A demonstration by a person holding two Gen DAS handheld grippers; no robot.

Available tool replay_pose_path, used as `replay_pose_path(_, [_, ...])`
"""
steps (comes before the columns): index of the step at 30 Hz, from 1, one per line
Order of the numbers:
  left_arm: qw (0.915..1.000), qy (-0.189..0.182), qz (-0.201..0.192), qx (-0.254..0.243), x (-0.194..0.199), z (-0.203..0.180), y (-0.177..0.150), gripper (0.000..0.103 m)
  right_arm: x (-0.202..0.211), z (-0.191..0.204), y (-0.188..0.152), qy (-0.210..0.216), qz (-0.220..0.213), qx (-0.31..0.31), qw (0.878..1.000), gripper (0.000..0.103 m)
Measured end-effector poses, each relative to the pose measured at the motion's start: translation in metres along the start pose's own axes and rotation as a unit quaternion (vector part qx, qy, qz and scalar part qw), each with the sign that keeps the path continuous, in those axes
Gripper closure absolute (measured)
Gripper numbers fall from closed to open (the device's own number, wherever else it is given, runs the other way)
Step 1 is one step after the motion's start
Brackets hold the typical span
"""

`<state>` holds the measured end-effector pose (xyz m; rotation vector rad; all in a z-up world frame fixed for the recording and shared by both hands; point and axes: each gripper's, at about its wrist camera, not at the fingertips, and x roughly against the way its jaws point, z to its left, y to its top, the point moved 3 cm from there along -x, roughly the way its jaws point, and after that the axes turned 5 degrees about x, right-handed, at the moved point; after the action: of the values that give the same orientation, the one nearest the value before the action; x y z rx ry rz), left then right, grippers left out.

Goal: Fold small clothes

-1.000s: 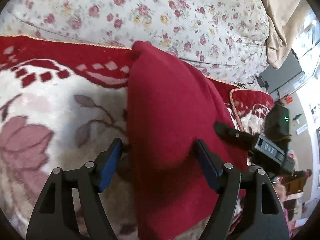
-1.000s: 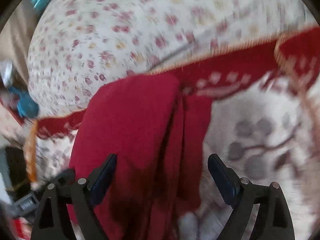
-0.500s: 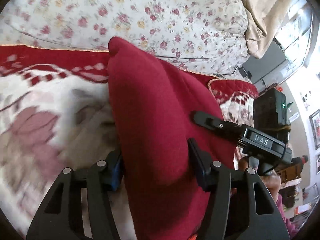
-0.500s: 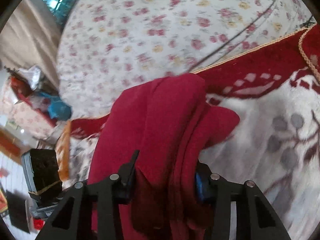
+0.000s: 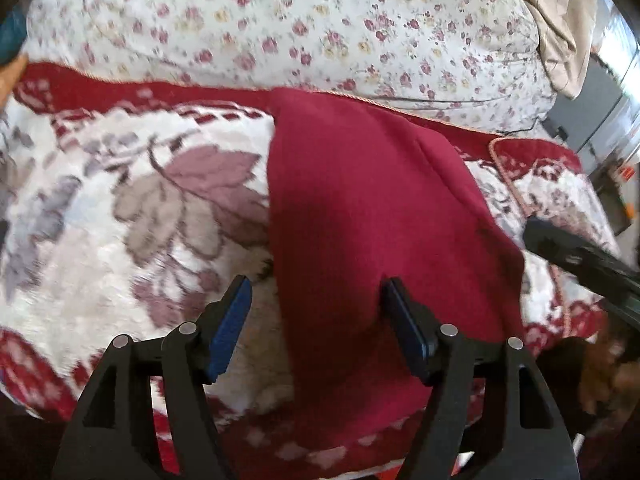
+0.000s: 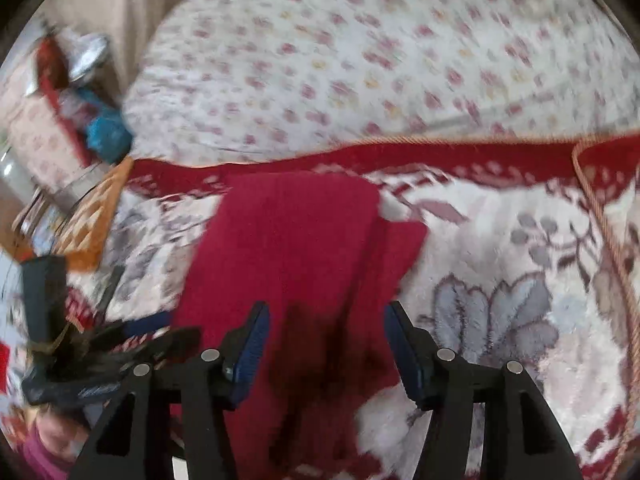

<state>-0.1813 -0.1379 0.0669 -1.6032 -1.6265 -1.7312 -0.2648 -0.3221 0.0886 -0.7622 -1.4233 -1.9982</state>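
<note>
Garment (image 5: 360,216): plain deep red, no pattern. Blanket (image 5: 120,208) under it: cream ground, large mauve, grey and beige leaves and flowers, red border with white marks, gold cord edging. Quilt (image 5: 320,20) beyond the blanket: white, scattered small pink and yellow roses. Curtain (image 5: 556,12) right of the quilt: beige. Fingers (image 5: 230,328): black frames, blue pads. Cloth (image 6: 106,134) left of the quilt: teal.

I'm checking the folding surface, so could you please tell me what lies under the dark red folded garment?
The dark red folded garment lies on a plush white blanket with leaf and flower patterns and a red border. What is directly under the garment is covered.
</note>
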Motion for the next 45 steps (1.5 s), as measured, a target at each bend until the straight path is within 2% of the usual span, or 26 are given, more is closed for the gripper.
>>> replay_pose_path(4, [0.9996, 0.021, -0.016, 0.001, 0.004, 0.001, 0.001, 0.034, 0.015, 0.037, 0.001, 0.024, -0.033, 0.058, 0.998, 0.046])
replay_pose_path(8, [0.9981, 0.050, -0.037, -0.003, 0.014, 0.010, -0.001, 0.034, -0.013, 0.040, -0.008, 0.010, -0.002, 0.076, 0.997, 0.047])
replay_pose_path(10, [0.9979, 0.051, -0.039, 0.000, 0.015, 0.013, 0.000, 0.034, -0.028, 0.034, -0.014, -0.010, 0.014, 0.079, 0.997, 0.048])
replay_pose_path(14, [0.9975, 0.058, -0.039, 0.003, 0.014, 0.015, -0.001, 0.034, -0.044, 0.017, -0.025, -0.044, 0.041, 0.070, 0.996, 0.047])
replay_pose_path(15, [0.9973, 0.061, -0.041, 0.000, 0.014, 0.014, -0.002, 0.034, -0.045, 0.011, -0.030, -0.038, 0.045, 0.061, 0.996, 0.047])
replay_pose_path(21, [0.9964, 0.069, -0.049, -0.002, 0.016, 0.014, 0.000, 0.034, -0.031, 0.009, -0.032, -0.029, 0.025, 0.042, 0.998, 0.048])
replay_pose_path(25, [0.9956, 0.075, -0.055, -0.003, 0.018, 0.013, 0.001, 0.034, -0.003, 0.013, -0.022, -0.033, -0.010, 0.029, 0.999, 0.048])
replay_pose_path(28, [0.9955, 0.078, -0.055, -0.004, 0.017, 0.012, 0.001, 0.034, 0.008, 0.020, -0.015, -0.018, -0.032, 0.025, 0.999, 0.048])
replay_pose_path(34, [0.9945, 0.087, -0.057, -0.009, 0.017, 0.011, -0.001, 0.034, -0.014, 0.031, -0.012, -0.032, -0.018, 0.039, 0.999, 0.048])
replay_pose_path(38, [0.9939, 0.092, -0.059, -0.012, 0.017, 0.010, -0.002, 0.034, -0.038, 0.020, -0.019, -0.080, 0.012, 0.046, 0.996, 0.048])
replay_pose_path(41, [0.9932, 0.096, -0.064, -0.015, 0.018, 0.009, -0.001, 0.034, -0.041, 0.011, -0.025, -0.068, 0.008, 0.027, 0.997, 0.048])
replay_pose_path(45, [0.9924, 0.099, -0.071, -0.015, 0.019, 0.009, 0.000, 0.034, -0.030, 0.013, -0.024, -0.073, 0.005, 0.030, 0.997, 0.048])
